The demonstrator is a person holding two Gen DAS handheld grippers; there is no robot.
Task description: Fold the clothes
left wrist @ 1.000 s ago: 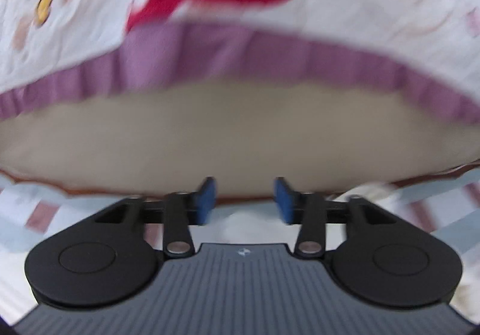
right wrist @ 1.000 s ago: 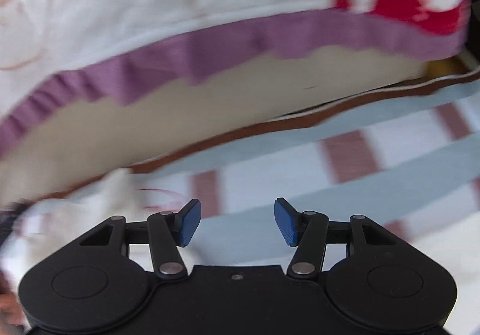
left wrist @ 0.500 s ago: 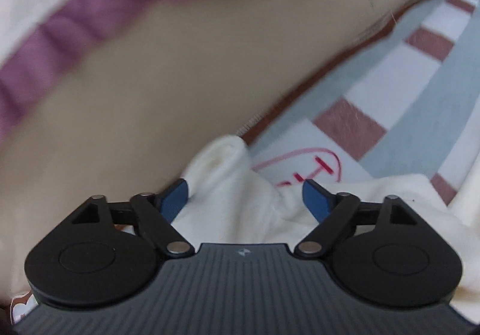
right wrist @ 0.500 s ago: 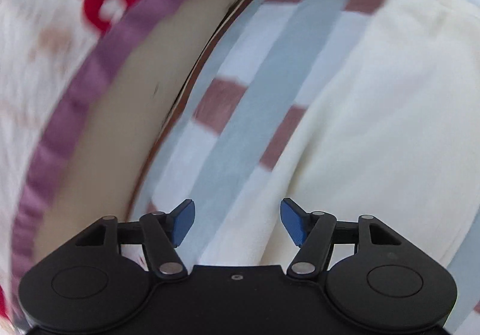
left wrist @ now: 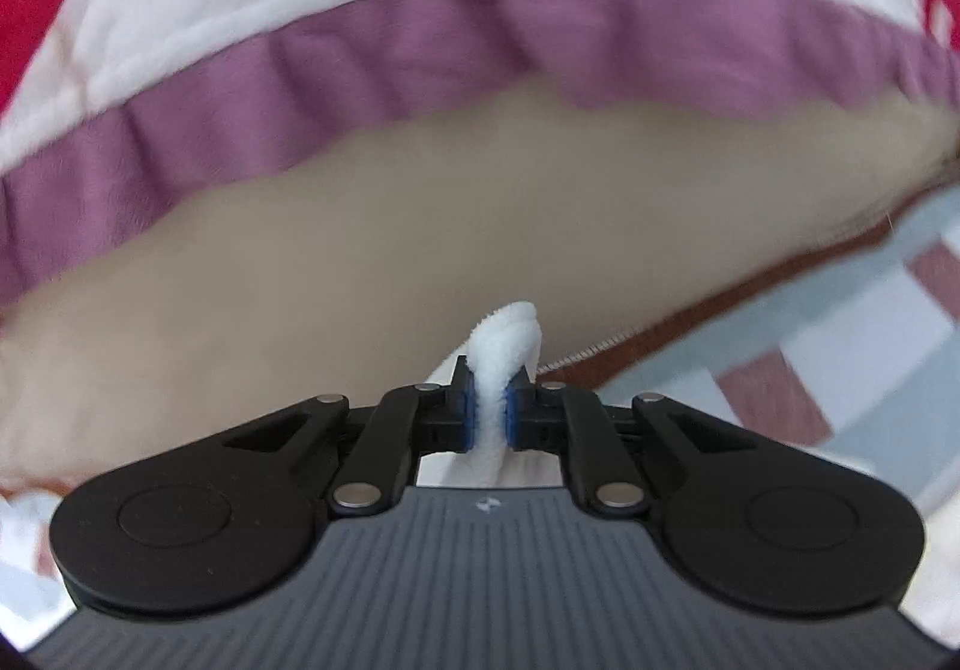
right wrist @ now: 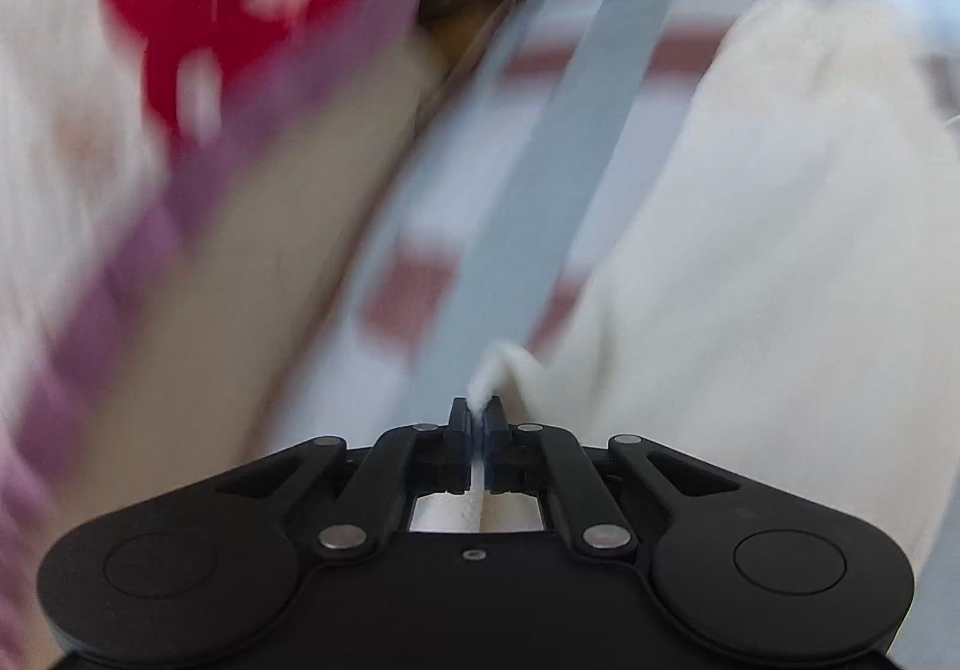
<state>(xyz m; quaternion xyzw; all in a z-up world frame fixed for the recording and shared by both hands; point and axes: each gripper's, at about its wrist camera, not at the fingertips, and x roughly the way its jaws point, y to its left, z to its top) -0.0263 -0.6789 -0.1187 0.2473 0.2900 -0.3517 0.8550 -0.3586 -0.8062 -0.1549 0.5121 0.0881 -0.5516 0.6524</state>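
Left gripper [left wrist: 491, 410] pinches a bunched edge of the cream garment [right wrist: 750, 250]; right gripper [right wrist: 478, 430] pinches another edge, cloth trailing ahead-right over the striped sheet [right wrist: 498, 226]; keep both grips firm, edges level

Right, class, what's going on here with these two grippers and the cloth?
A person is folding clothes. The left hand-held gripper is shut on an edge of a cream garment, and the right hand-held gripper pinches another edge. The garment lies on a striped sheet. The right view is motion-blurred.
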